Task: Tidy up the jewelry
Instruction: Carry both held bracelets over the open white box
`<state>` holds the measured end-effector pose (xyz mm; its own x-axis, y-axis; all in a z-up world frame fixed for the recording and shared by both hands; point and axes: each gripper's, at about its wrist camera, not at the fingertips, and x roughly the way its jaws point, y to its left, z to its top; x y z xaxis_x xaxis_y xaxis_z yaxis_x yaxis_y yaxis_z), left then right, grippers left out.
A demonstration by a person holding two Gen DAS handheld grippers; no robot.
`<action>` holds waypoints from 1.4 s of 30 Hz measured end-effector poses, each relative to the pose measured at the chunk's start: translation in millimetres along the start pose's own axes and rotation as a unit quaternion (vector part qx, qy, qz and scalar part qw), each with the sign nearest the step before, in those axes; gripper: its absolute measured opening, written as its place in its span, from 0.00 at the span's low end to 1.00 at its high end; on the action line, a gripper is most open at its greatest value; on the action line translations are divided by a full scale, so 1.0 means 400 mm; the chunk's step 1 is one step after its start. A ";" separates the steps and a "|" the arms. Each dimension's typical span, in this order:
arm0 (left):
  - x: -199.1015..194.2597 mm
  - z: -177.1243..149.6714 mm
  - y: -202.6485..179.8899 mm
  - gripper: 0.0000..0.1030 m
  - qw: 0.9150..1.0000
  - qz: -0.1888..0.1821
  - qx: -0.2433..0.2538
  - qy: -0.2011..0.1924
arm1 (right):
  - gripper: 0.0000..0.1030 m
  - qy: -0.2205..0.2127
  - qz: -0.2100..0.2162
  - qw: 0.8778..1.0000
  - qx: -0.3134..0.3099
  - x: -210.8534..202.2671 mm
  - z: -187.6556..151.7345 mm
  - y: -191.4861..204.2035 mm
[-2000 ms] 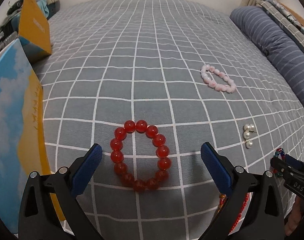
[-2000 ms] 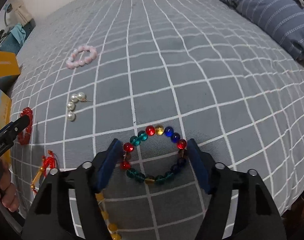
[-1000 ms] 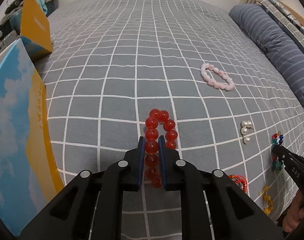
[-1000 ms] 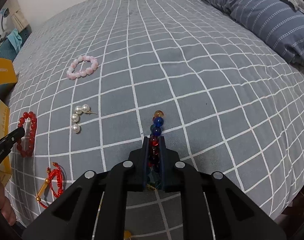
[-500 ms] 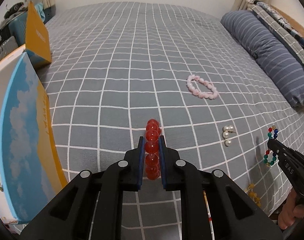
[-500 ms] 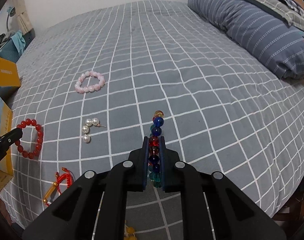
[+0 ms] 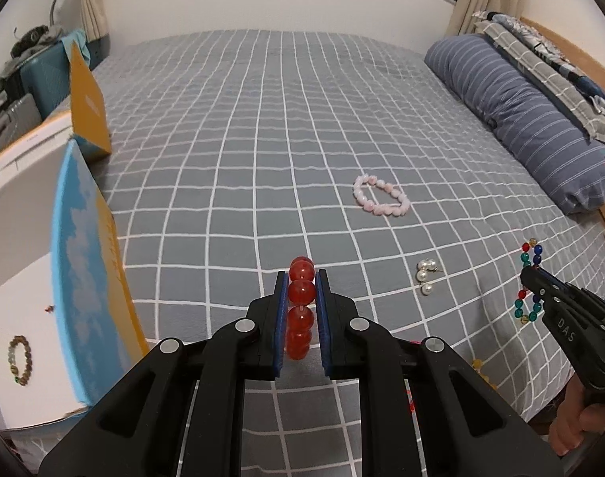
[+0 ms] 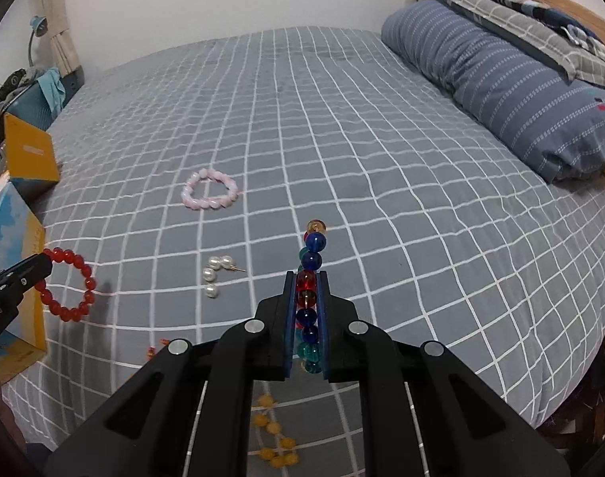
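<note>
Both tools are clenched on beads — the left gripper pinches the red bracelet edge-on between its blue pads, lifted above the grey checked bedspread, while the right gripper grips the multicoloured bracelet the same way. Lying on the bedspread are a pink bracelet and pearl earrings — well apart. An open box beside the bed holds a brownish bracelet.

Red bracelet, multicoloured bracelet, pink bracelet, grey white-checked bedspread, blue striped pillow.
</note>
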<state>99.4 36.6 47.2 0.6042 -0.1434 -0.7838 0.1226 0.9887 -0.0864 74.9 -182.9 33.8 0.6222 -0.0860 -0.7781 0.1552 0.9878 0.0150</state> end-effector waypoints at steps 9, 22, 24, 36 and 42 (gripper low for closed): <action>-0.091 0.017 0.021 0.12 1.000 0.009 0.004 -0.023 | 0.08 -0.025 0.016 0.999 -0.016 -0.071 0.032 0.091; -0.227 0.057 0.144 0.12 0.997 0.022 -0.032 -0.062 | 0.09 -0.040 0.054 0.996 -0.053 -0.126 0.105 0.309; -0.246 0.058 0.166 0.12 0.997 0.023 -0.038 -0.068 | 0.09 -0.043 0.060 0.995 -0.062 -0.135 0.109 0.346; -0.316 0.029 0.366 0.12 0.990 0.060 -0.101 -0.083 | 0.09 -0.051 0.123 0.983 -0.122 -0.165 0.105 0.609; -0.348 -0.012 0.463 0.12 0.984 0.099 -0.118 -0.090 | 0.09 -0.054 0.155 0.974 -0.154 -0.183 0.077 0.734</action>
<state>34.3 239.8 137.3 0.7296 0.0687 -0.6804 -0.1849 0.9777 -0.0995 98.6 109.3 114.6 0.6818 0.2250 -0.6961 -0.2794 0.9595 0.0365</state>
